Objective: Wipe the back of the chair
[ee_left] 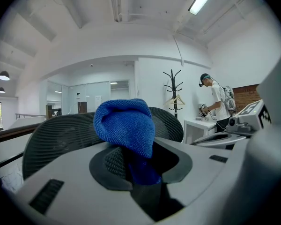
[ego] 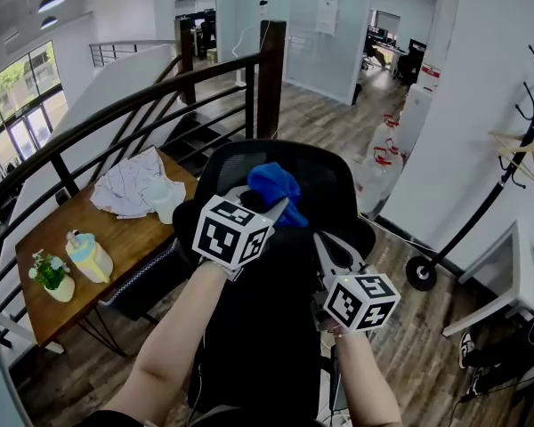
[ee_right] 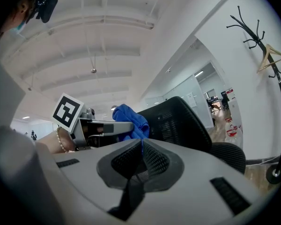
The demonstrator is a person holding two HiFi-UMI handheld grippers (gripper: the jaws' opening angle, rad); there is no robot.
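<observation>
Clamping left tongs on blue cloth: jaws squeezing tight on lower fold, bunched top sticking up past the tips. Holding cloth at top edge of black mesh chair, approx 12 o'clock on the backrest curve in head view. Not telling from these views whether cloth is pressing on mesh or hovering just off it.

Holding right tongs w/ jaws pressed together and gripping nothing. Pointing tips toward 11 o'clock in head view, near the cloth at approx 4 o'clock of it, beside left tongs. Seeing chair back rising behind cloth in right gripper view, toward 2 o'clock.

Seeing wooden desk at 9 o'clock of chair in head view, carrying crumpled white rag, small potted plant and yellow-and-blue container. Seeing black coat rack w/ wooden hanger at 3 o'clock, against white wall. Seeing dark stair railing curving behind chair from 9 to 12 o'clock. Catching a person w/ backpack at 3 o'clock in left gripper view, standing at a white desk.
</observation>
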